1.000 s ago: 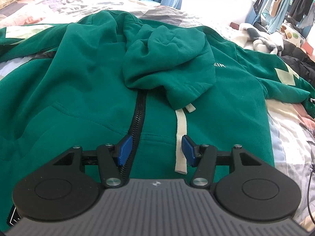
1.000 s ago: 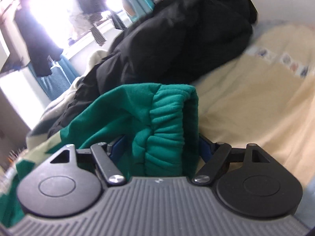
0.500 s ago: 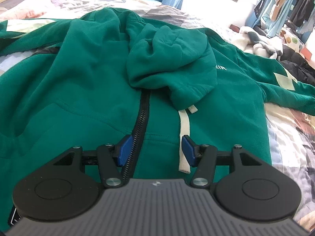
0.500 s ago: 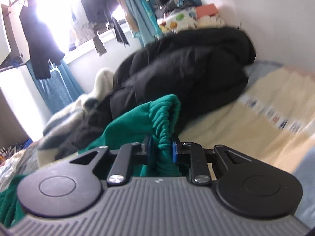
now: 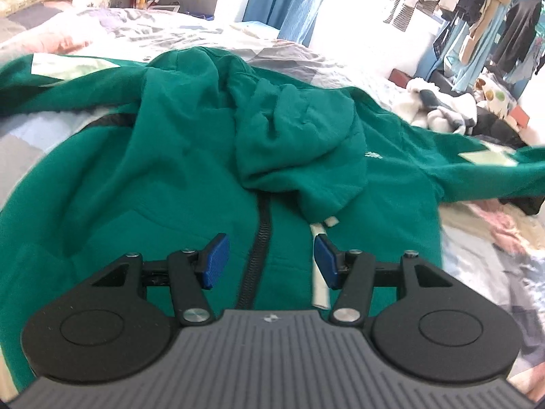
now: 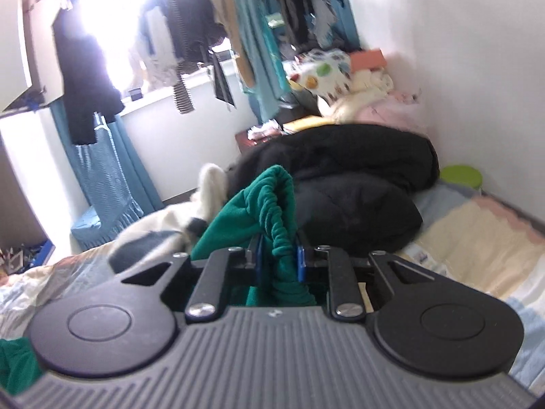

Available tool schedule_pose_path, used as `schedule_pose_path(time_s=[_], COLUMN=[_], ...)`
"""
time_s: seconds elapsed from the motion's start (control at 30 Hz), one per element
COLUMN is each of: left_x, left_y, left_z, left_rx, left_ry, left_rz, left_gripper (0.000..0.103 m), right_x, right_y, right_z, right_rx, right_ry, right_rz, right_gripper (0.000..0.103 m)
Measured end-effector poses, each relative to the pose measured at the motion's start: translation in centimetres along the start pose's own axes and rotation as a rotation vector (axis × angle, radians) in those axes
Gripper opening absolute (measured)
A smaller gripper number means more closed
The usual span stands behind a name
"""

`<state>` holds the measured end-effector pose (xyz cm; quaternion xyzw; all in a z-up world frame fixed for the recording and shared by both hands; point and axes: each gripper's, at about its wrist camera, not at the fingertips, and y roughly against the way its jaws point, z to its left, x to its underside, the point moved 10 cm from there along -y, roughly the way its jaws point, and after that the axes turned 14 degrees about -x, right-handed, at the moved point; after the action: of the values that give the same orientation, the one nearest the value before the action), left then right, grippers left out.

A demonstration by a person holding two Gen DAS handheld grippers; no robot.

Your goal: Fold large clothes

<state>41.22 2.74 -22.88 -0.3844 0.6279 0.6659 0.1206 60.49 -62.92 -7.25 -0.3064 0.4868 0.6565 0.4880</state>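
My left gripper [image 5: 270,260] hangs over the green hoodie [image 5: 163,177], which lies spread front-up on the bed [image 5: 477,259]; its fingers [image 5: 214,260] stand wide apart, empty, either side of the zip [image 5: 259,238]; my right gripper [image 6: 277,262] has its fingers pinched tight on the sleeve cuff [image 6: 276,211] — lifted off the bed; I judge the sleeve fold is in hand; next, carry that cuff across the chest.

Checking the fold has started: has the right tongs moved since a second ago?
Yes. The right tongs, shut on the green cuff, have risen: the black coat behind sits lower in view, with more wall and hanging clothes showing.
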Motion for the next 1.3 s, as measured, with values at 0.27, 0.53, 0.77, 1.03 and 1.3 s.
schedule_pose_path(time_s=[0.27,0.53,0.77,1.03,1.3], left_x=[-1.3,-3.2,-4.4,-5.6,-7.3], left_y=[-1.8,-0.7,0.9,2.1,3.3], left_z=[3.3,7.5,11.8,17.4,20.8], left_rx=[0.057,0.126,0.160,0.164,0.117], left_ry=[0.108,0.249,0.352,0.490,0.585], left_rz=[0.069,0.053,0.018,-0.034,-0.167], left_gripper=[0.061,0.061,0.061,0.061,0.061], right_x=[-4.5,-6.0,-0.2,12.3,28.9], right_y=[4.1,9.7,13.0,13.7,12.3], right_z=[13.1,30.1,43.3,55.5,63.9], right_rx=[-0.089,-0.282,-0.483,-0.664,-0.771], right_ry=[0.127,0.284,0.415,0.538,0.623], right_rz=[-0.049,-0.112,-0.072,0.061,0.356], right_gripper=[0.022,0.021,0.020,0.020,0.020])
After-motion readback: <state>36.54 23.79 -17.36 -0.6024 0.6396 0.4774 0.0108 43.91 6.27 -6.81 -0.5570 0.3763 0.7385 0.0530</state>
